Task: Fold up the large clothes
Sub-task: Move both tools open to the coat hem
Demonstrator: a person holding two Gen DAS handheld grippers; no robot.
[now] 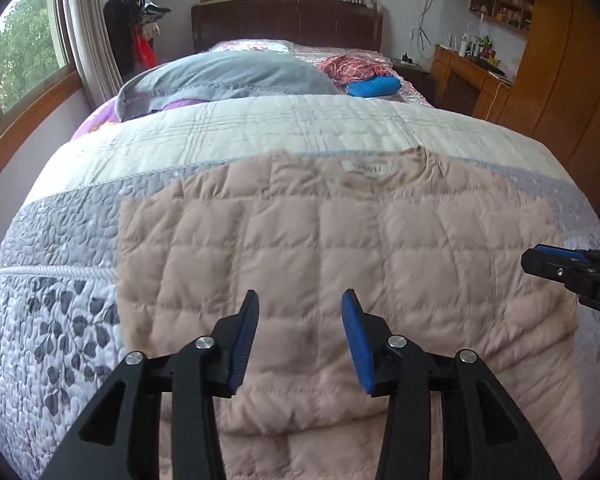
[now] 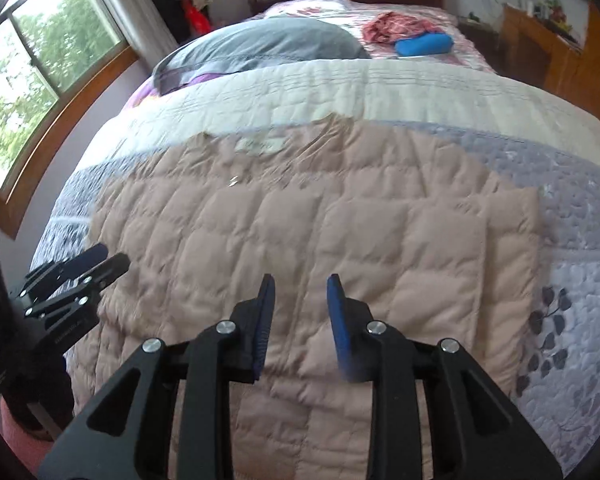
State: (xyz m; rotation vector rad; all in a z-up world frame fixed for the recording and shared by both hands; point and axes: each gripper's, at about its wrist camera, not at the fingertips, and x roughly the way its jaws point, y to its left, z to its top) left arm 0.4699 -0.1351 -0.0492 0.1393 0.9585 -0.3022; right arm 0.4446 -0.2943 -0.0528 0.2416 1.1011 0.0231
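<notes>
Beneath our left tool [image 1: 300,300] lay the pink quilted jacket [image 1: 340,248], spread flat on the bed's grey-and-white quilt [image 1: 60,240], its collar and neck label [image 1: 366,170] at the far end from us and its hem at the near edge, under both tools. Our left tool hung over the lower middle of the jacket with its blue pads [image 1: 249,336] spread wide and nothing between them. Our right tool [image 2: 300,292] hung just above the same lower part, further to the right, its pads parted too and gripping nothing.

Judging by the straight side edges, with no sleeves lying out and a doubled panel showing beyond the right tool, we took the sleeves and sides to be folded in already, leaving a long rectangle. What remained, as we read it, was the lengthwise fold: taking the hem and carrying it up towards the collar, then tidying. Past the jacket sat a grey pillow [image 1: 228,76] and a blue bundle [image 1: 374,86], well clear.
</notes>
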